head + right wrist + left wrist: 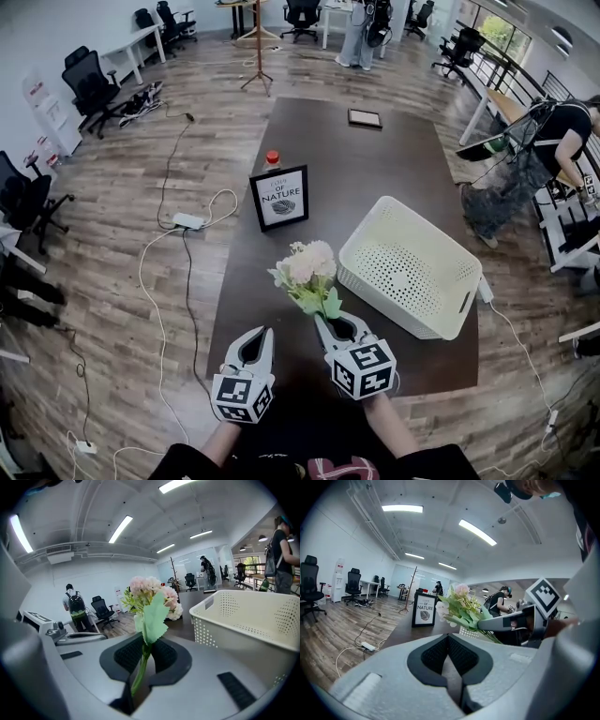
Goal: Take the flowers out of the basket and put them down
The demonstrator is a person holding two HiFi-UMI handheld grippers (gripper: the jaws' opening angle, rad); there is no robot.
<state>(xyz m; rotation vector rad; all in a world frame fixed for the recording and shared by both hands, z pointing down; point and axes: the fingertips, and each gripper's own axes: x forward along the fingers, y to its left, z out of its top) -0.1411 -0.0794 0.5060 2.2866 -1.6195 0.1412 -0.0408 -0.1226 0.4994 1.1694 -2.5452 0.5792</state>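
Pale pink flowers (307, 267) with serrated green leaves are held over the dark table (375, 159), their thin stem pinched by the right gripper (336, 328), just left of the perforated cream basket (417, 319). The left gripper (255, 345) is pressed together, empty.

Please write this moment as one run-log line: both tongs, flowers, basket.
right tongs: shut on flowers stem | left tongs: shut, empty | flowers: out of basket, held over table | basket: empty
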